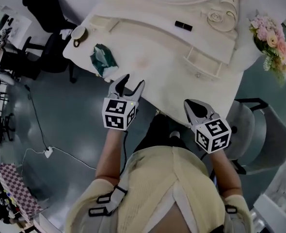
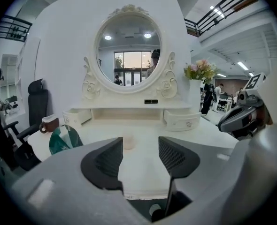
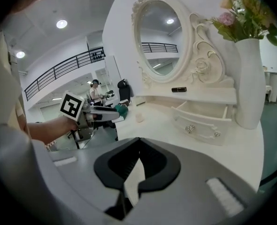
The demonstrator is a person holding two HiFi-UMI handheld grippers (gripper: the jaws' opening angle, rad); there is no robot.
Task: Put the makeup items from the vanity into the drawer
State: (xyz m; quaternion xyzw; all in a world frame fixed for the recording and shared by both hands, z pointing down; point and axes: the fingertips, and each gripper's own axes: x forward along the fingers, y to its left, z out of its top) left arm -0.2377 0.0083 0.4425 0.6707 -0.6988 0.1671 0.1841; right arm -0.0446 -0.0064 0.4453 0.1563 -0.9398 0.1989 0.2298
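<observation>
Head view: black makeup tube lies on the shelf under the mirror, well apart from both grippers. Small pale jar stands on the vanity top, nearer the front edge. Right-hand drawer is pulled out; no item seen inside.

Left gripper: jaws spread wide, nothing between them, hanging at the front edge, roughly lined up on the jar. Right gripper: jaws closed tip to tip, empty, low by the edge.

Judged step: first pick not yet made. Suggest left takes the jar: pads straddle its sides low down, close gently, lift clear, then cross to the open drawer. Keep clear of teal pouch and cup at left.
</observation>
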